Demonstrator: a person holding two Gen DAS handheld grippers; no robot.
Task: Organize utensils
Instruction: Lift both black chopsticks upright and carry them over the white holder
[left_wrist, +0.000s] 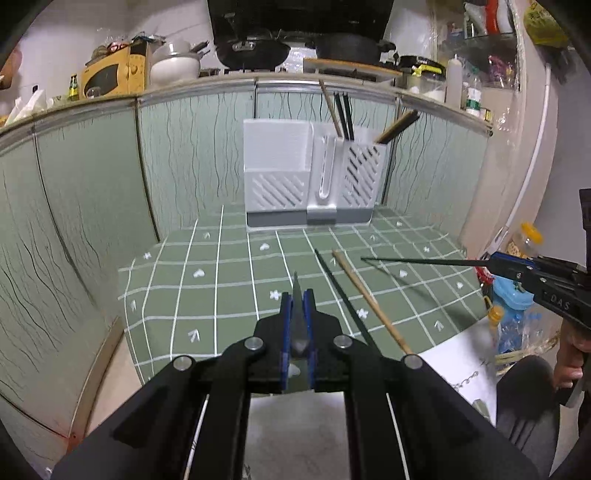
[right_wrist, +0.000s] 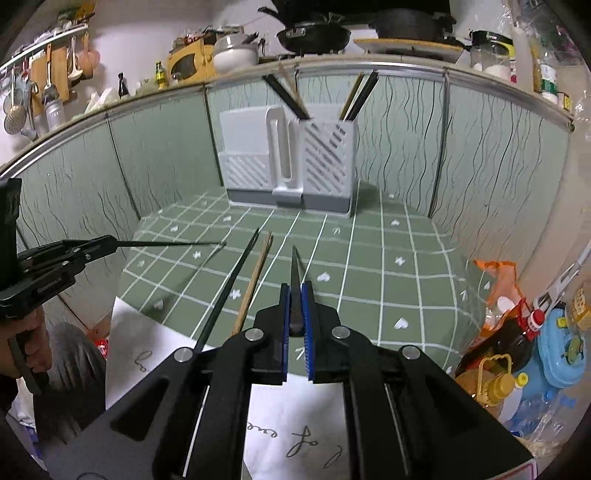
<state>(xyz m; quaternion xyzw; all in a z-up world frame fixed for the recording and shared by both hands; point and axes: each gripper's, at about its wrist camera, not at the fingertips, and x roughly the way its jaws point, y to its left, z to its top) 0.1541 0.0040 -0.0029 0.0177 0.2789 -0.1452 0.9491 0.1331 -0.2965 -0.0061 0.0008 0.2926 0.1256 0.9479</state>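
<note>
My left gripper (left_wrist: 297, 301) is shut on a dark chopstick (left_wrist: 295, 282) that points forward over the green checked mat (left_wrist: 221, 280). My right gripper (right_wrist: 295, 291) is shut on another dark chopstick (right_wrist: 294, 262). Each gripper shows in the other's view, the right gripper (left_wrist: 495, 261) with its black chopstick (left_wrist: 424, 260), the left gripper (right_wrist: 109, 242) with its chopstick (right_wrist: 166, 243). A black chopstick (left_wrist: 340, 295) (right_wrist: 229, 291) and a wooden chopstick (left_wrist: 369, 299) (right_wrist: 255, 280) lie side by side on the mat. At the back stands a white utensil holder (left_wrist: 277, 166) (right_wrist: 243, 155) with several chopsticks in its right compartment.
Pale green cabinet fronts (left_wrist: 92, 184) wall in the mat behind and on both sides. Oil bottles and a blue container (right_wrist: 554, 350) crowd the floor to the right. White paper (right_wrist: 295, 424) with writing lies at the mat's near edge. A person's hand (left_wrist: 569, 365) holds the right gripper's handle.
</note>
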